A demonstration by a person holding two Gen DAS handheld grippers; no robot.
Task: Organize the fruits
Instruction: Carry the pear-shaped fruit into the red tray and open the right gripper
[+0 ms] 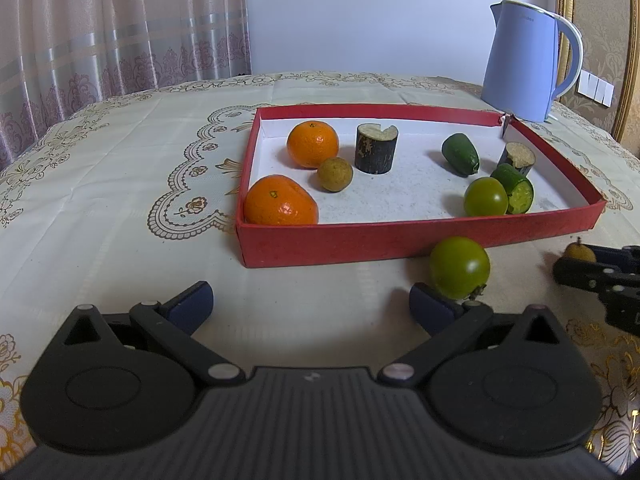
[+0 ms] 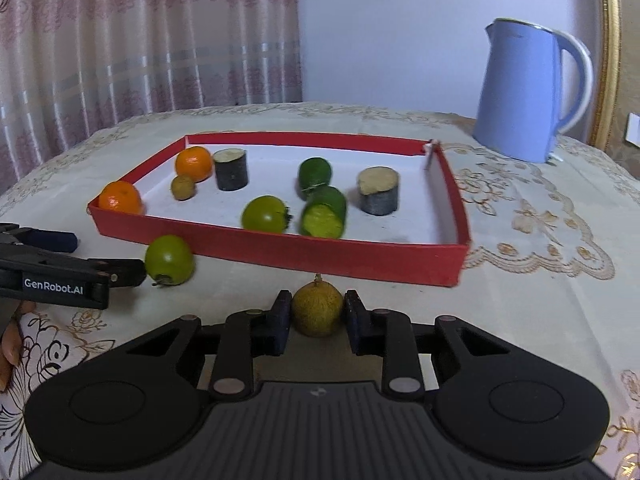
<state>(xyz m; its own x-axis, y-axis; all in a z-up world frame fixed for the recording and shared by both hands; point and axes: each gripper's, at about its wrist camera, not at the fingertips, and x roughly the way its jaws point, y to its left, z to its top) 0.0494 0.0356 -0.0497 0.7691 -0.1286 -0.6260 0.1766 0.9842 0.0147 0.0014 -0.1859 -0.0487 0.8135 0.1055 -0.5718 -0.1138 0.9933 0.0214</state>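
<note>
A red tray [image 1: 360, 246] [image 2: 320, 258] holds two oranges [image 1: 313, 144], a small brown fruit [image 1: 335, 174], a green tomato [image 1: 485, 197], green cucumber pieces [image 1: 460, 154] and dark cane pieces [image 1: 376, 148]. A second green tomato [image 1: 460, 267] [image 2: 169, 260] lies on the cloth before the tray, touching my left gripper's right finger. My left gripper [image 1: 312, 304] is open and empty. My right gripper [image 2: 316, 322] has its pads on both sides of a brown longan-like fruit [image 2: 317, 309] [image 1: 579, 252] on the cloth, just in front of the tray wall.
A blue electric kettle [image 1: 524, 60] [image 2: 528, 92] stands behind the tray's far right corner. The embroidered cream tablecloth [image 1: 120, 184] covers the table. Curtains hang at the back left. The left gripper's arm [image 2: 52, 276] shows in the right wrist view.
</note>
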